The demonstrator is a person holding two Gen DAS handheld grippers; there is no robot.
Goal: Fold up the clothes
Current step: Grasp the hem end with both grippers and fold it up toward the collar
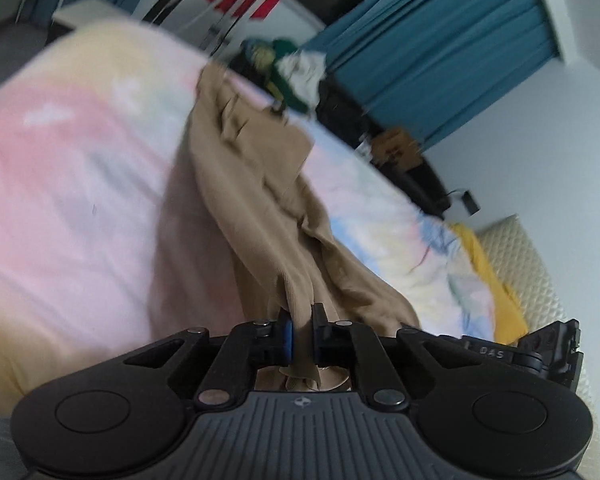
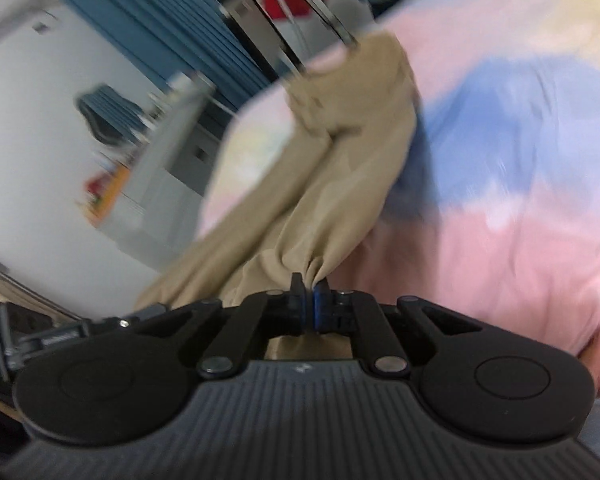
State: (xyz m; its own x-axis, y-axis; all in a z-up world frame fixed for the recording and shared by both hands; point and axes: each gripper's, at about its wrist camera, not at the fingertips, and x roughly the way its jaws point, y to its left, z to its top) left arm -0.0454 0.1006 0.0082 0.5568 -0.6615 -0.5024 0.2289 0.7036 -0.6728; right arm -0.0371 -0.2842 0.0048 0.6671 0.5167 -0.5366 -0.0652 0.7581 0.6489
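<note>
A tan garment (image 1: 260,200) hangs stretched over a bed with a pastel pink, blue and yellow cover (image 1: 72,200). My left gripper (image 1: 302,316) is shut on a bunched edge of it, cloth pinched between the blue pads. In the right wrist view the same tan garment (image 2: 332,184) runs away from my right gripper (image 2: 309,285), which is shut on another gathered edge. The garment's far end trails on the cover (image 2: 520,240). The right gripper's body (image 1: 548,344) shows at the lower right of the left wrist view. Both views are blurred.
A pile of green, white and dark clothes (image 1: 296,68) lies at the bed's far edge. Blue curtains (image 1: 440,56) and a white wall stand behind. A yellow cloth (image 1: 488,268) and a quilted cream surface (image 1: 528,264) lie at the right. Grey drawers (image 2: 172,168) stand beside the bed.
</note>
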